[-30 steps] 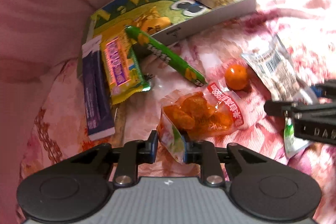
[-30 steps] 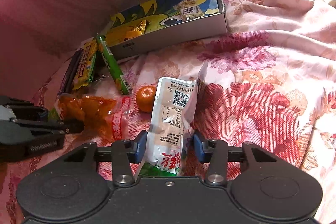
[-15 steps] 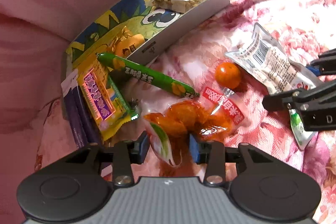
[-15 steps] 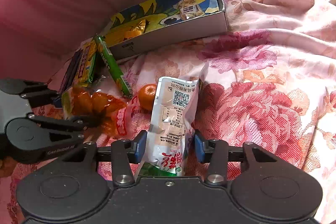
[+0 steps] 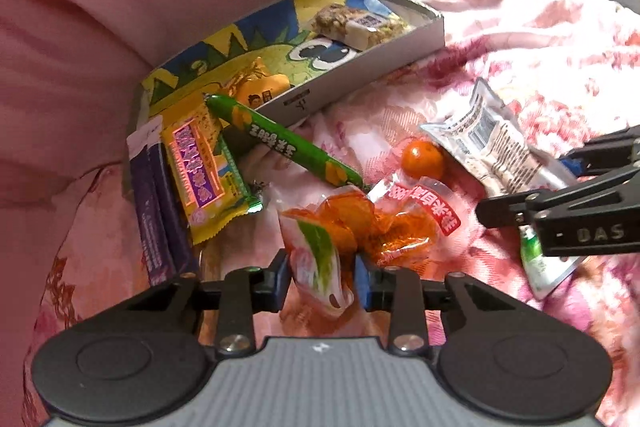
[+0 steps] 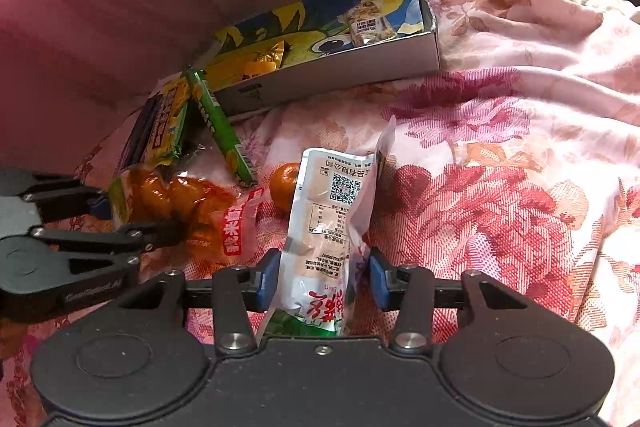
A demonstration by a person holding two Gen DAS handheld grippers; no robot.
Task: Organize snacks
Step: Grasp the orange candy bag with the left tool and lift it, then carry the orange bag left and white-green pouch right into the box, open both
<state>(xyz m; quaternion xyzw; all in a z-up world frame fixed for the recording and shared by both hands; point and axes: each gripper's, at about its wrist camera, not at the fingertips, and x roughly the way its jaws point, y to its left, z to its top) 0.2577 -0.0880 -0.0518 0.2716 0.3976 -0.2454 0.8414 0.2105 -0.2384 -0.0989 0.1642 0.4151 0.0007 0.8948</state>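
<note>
My left gripper (image 5: 320, 277) is shut on the green-and-white end of an orange snack bag (image 5: 372, 223), which hangs between its pads; the bag also shows in the right wrist view (image 6: 180, 203). My right gripper (image 6: 318, 283) has its pads on either side of a white snack pouch (image 6: 332, 227), with small gaps showing beside the pouch; the pouch also shows in the left wrist view (image 5: 492, 143). The cartoon-printed box (image 5: 360, 75) lies beyond, holding a nut bar (image 5: 360, 25) and an orange packet (image 5: 256, 87).
A small mandarin (image 5: 422, 159), a green stick snack (image 5: 280, 143), a yellow-purple packet (image 5: 200, 163) and a purple bar (image 5: 154, 211) lie on the floral bedspread (image 6: 500, 167). A pink cushion (image 5: 100, 7) rises at the left behind the box.
My left gripper has shifted with the orange bag in it, and the box now sits farther off in its view. My right gripper has opened slightly around the white pouch.
</note>
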